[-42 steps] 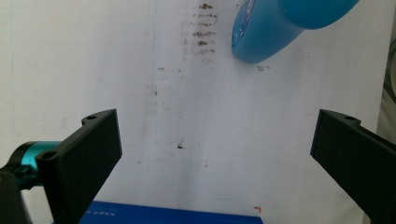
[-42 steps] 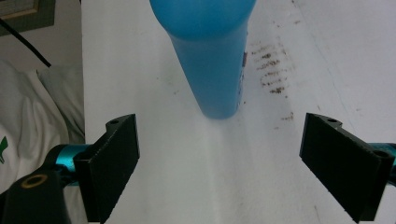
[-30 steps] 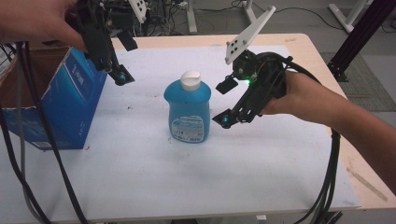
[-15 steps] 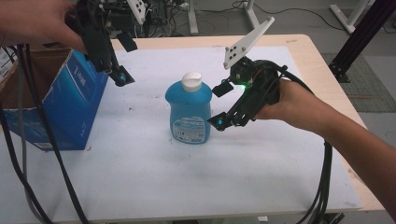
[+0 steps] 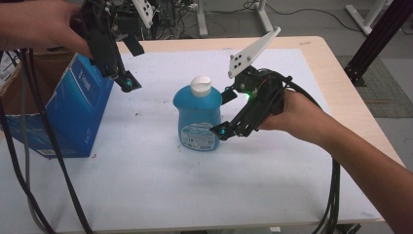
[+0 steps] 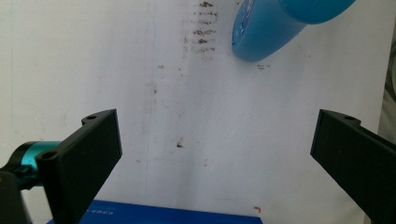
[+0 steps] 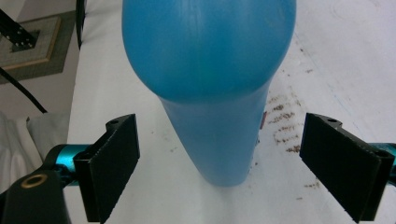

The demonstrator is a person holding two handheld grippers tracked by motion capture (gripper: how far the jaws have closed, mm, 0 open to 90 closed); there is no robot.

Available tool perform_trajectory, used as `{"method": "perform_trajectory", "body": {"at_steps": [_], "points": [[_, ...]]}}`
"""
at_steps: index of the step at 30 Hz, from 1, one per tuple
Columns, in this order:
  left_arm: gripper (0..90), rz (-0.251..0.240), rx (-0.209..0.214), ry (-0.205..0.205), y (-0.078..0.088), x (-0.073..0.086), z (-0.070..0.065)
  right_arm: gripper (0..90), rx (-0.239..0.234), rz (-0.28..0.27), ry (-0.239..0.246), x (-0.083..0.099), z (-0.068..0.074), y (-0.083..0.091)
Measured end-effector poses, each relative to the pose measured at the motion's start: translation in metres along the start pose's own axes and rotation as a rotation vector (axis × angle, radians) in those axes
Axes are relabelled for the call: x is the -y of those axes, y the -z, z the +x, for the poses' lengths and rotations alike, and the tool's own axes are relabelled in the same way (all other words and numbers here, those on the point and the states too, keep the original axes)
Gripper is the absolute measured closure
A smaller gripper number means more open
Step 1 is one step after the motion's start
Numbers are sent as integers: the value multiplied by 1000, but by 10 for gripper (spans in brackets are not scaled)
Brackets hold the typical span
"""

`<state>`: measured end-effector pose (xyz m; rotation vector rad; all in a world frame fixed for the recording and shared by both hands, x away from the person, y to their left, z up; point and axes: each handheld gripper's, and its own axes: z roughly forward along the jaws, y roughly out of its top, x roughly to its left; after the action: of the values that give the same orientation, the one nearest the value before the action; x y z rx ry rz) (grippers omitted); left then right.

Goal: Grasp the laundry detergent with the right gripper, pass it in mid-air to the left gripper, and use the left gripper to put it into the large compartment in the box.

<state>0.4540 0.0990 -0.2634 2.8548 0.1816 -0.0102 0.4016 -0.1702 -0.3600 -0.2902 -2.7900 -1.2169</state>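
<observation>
Two open jaws of my right gripper [image 5: 225, 114] bracket the blue plastic bottle with the white cap [image 5: 197, 117], which stands upright mid-table on the white sheet [image 5: 195, 195]; I judge this the approach to a grasp. Next I should close squarely on its body. My left gripper [image 5: 127, 84], jaws spread and empty, hangs beside the blue cardboard box [image 5: 73, 114], wrist angled down.

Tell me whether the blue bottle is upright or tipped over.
Upright. The blue bottle stands on its base on the white table cover, white cap on top. The right gripper has open jaws flanking it, not touching.
</observation>
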Motion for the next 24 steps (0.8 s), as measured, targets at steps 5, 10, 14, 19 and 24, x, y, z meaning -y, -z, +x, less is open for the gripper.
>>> {"method": "perform_trajectory", "body": {"at_steps": [5,10,14,19,24], "points": [[20,-2,0,2,0,0,0,115,-1,-17,2,1,0,-5],[20,-2,1,3,-1,0,0,115,3,-46,-3,5,0,-10],[20,2,2,5,-1,1,0,115,3,-56,-6,7,0,-13],[19,2,3,11,-2,2,0,115,7,-69,-2,7,0,-17],[19,0,3,9,-2,2,1,115,9,-83,2,7,0,-22]]}}
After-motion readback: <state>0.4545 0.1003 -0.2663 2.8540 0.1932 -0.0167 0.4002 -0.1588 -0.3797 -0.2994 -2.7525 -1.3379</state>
